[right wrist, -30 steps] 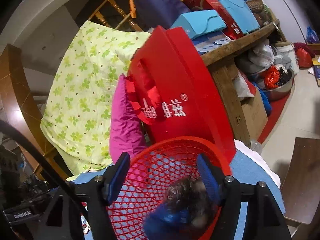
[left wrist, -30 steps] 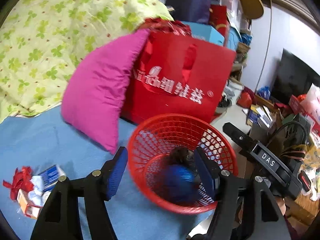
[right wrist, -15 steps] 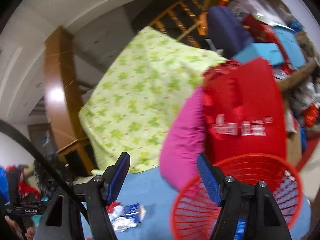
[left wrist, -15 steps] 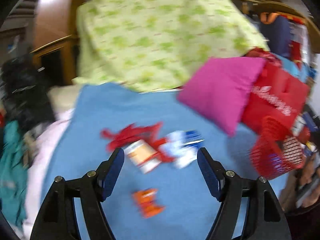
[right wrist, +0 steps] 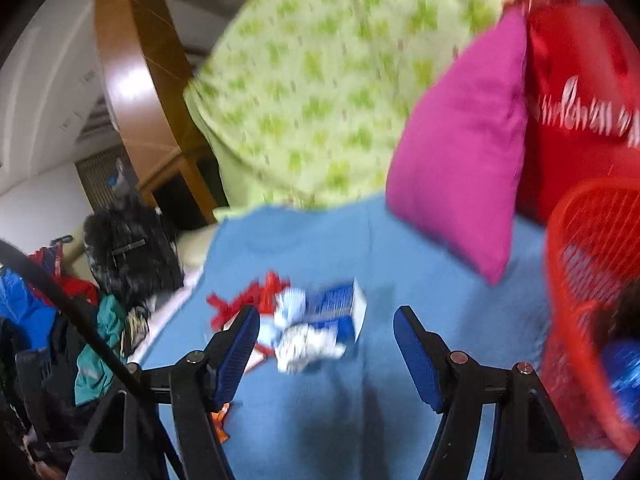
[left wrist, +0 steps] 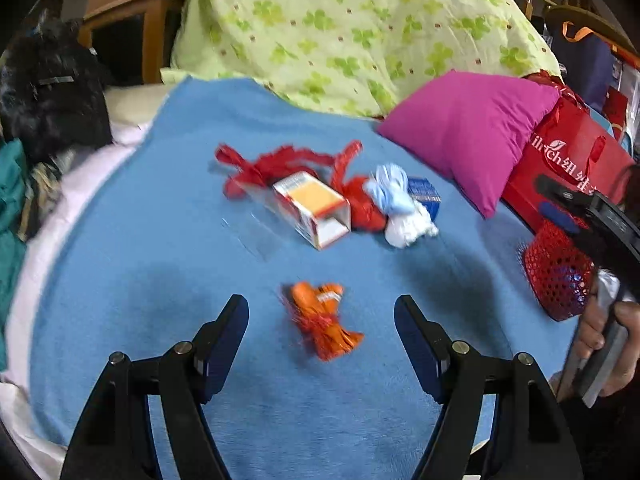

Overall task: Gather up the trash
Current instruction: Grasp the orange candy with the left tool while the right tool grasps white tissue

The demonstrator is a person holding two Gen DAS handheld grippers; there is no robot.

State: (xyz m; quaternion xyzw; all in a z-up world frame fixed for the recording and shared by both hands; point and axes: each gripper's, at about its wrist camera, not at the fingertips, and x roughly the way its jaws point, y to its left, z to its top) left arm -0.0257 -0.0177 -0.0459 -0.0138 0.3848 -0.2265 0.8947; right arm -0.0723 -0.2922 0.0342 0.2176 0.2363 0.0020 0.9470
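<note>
Left wrist view. Your left gripper (left wrist: 320, 340) stands with its jaws apart, having just widened a little; nothing is pinched. Between the blue pads (left wrist: 226, 344), low on the blue blanket (left wrist: 140, 260), lies a crumpled orange wrapper (left wrist: 322, 320), clear of both pads. Farther up the blanket, one cluster of trash: a red ribbon tangle (left wrist: 280, 164); a white and orange carton (left wrist: 316, 208) on its side, open end toward you; a wad of pale blue and white paper (left wrist: 396, 204) just right of the carton; a small blue box (left wrist: 426, 194) touching that wad. A clear plastic sheet (left wrist: 256, 228) lies left of the carton, faint. A magenta pillow (left wrist: 472, 132) leans at the right; behind it sits a green clover-print quilt (left wrist: 360, 20); a red gift bag (left wrist: 568, 168) stands right of the pillow. At the right edge, your right hand (left wrist: 608, 340) grips the other tool, with the red mesh basket (left wrist: 556, 272) beside it.

Right wrist view, blurred. Your right gripper (right wrist: 326, 344) holds its jaws apart, empty. Just beyond the left pad lie the paper wad (right wrist: 304, 340) and blue box (right wrist: 344, 308), with the ribbon (right wrist: 248, 296) behind them. The orange wrapper (right wrist: 220, 420) peeks out under the left finger. The basket (right wrist: 580, 280) fills the right edge; something dark and something blue sit inside, too blurred to name. Pillow (right wrist: 460, 160), quilt (right wrist: 320, 80) and bag (right wrist: 580, 100) stand behind. Dark clothing (right wrist: 132, 248) is heaped at the left.
</note>
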